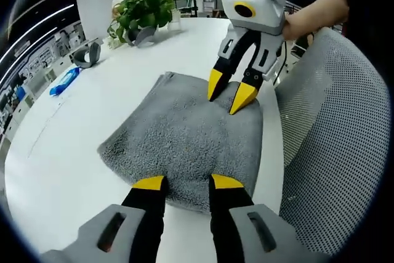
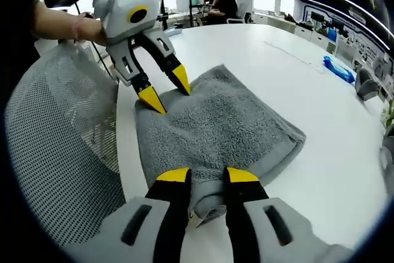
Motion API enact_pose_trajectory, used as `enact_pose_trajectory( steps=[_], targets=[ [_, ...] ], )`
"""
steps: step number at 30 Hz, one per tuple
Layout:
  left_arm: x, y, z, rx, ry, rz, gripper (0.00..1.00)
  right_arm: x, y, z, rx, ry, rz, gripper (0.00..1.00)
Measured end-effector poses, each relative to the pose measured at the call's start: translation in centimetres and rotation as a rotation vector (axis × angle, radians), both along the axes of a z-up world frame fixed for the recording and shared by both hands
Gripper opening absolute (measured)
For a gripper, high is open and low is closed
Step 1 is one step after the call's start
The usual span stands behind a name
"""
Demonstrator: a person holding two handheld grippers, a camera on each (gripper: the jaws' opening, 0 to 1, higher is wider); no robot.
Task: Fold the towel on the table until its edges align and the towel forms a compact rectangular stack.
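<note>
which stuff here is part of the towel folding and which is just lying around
Part of the job:
- grey terry towel, lying folded
- white table
- left hand-held gripper, open at one towel edge
- right hand-held gripper, open at the opposite edge

Lying about:
- green potted plant
- blue packet
- grey mesh chair back

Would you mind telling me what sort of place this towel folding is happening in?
Probably an open-plan office or lab: a large white table, a mesh office chair, a potted plant, and long ceiling strip lights.
</note>
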State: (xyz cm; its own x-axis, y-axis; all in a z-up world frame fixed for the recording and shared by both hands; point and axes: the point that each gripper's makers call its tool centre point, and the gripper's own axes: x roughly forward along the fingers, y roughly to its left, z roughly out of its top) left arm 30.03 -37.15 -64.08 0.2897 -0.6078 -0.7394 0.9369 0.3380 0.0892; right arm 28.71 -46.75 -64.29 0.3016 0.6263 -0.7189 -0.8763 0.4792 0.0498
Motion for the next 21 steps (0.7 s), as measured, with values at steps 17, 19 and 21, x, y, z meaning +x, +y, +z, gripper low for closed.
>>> enact_pose_trajectory(
  steps=[17,19,21],
  targets=[
    [9.9,1.3,-0.1,0.017,0.023,0.009,0.28,9.9,1.5,-0.1,0.004,0.005,-0.016,0.19],
    [10.6,1.4,-0.2,0.025,0.022,0.011,0.28,10.6,1.6,-0.2,0.007,-0.001,-0.024,0.19],
    [11.5,1.6,-0.2,0.034,0.019,0.013,0.28,11.7,1.8,-0.2,0.011,-0.006,-0.031,0.19]
  ],
)
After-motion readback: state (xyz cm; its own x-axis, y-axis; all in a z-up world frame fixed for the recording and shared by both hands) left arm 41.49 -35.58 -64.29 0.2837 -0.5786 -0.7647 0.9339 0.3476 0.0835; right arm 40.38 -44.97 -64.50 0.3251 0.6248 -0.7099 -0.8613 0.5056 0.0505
